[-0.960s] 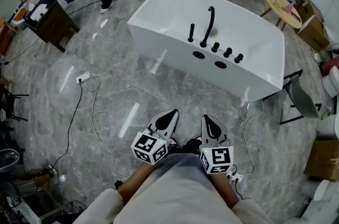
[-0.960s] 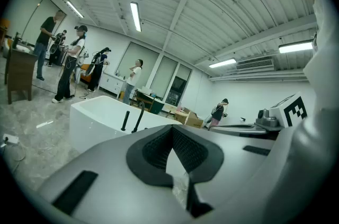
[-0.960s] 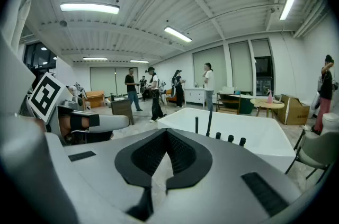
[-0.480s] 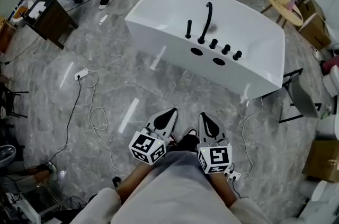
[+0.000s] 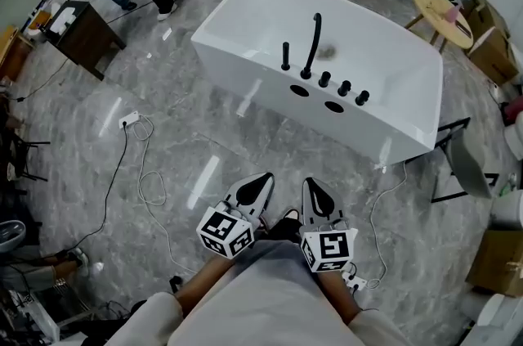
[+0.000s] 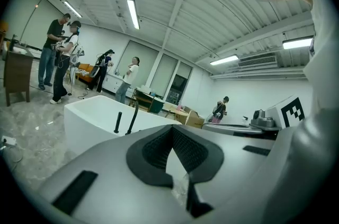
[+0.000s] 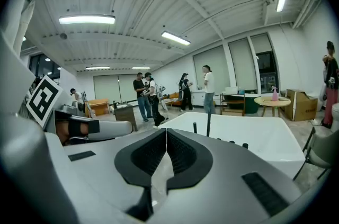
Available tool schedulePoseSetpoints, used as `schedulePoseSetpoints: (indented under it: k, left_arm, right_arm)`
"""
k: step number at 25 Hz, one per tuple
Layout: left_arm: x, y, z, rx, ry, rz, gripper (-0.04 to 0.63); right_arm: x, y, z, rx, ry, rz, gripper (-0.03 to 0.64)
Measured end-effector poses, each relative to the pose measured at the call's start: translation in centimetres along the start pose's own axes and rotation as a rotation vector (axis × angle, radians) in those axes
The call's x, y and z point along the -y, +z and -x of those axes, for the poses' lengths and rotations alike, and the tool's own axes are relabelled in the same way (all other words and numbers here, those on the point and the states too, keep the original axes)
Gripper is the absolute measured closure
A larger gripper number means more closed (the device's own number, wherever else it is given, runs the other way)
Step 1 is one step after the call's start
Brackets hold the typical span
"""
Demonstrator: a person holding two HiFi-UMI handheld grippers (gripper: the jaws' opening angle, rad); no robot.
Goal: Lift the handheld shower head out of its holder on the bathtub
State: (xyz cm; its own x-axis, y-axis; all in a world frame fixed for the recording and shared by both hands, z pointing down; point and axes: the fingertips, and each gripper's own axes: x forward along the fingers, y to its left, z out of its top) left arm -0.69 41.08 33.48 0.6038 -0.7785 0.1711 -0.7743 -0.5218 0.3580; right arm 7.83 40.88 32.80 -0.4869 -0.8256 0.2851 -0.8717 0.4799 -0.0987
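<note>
Head view, from our left: a dark wooden side table (image 5: 82, 33) stands on the grey marbled floor, and nearer to us a white power strip (image 5: 128, 120) lies there with its cable trailing in loops.

Low in the middle we hold the left gripper (image 5: 263, 177) with its jaws pressed together and nothing between them. The left gripper view confirms it, the black pads of the left gripper (image 6: 172, 133) meeting along one line.

Beyond, well apart from both grippers, stands the white bathtub (image 5: 245, 74). On its near deck the handheld shower head (image 5: 285, 56) sits upright in its holder, a short black stick. Just right of it rises the tall curved spout (image 5: 311, 42), followed by a row of black knobs (image 5: 344, 87).

Beside the left one we hold the right gripper (image 5: 312, 186), likewise closed and empty. In the right gripper view its pads touch at the right gripper (image 7: 166, 135), with the shower head (image 7: 195, 127) showing past them.

Far right stands a round wooden table (image 5: 441, 9).
</note>
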Motion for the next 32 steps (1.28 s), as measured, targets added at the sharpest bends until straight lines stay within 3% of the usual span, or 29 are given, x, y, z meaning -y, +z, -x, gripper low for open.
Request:
schedulePoseSetpoints:
  k: [15,23,32]
  left_arm:
    - [2.6,0.3,-4.7,-0.034,0.006,-0.005,0.603]
    - [0.8,0.9,-7.7,-0.026,-0.008,0.010,0.603]
    - [-3.2,4.7,-11.2,0.024,-0.047,-0.004,0.603]
  right_arm:
    - [4.8,0.8,-0.8,0.017,0.022,-0.052,0.598]
    - [6.7,1.1,-3.1,0.013,0.013,-0.047,0.598]
    - [7.4,3.9,-8.1,0.032,-0.003,-0.008,0.598]
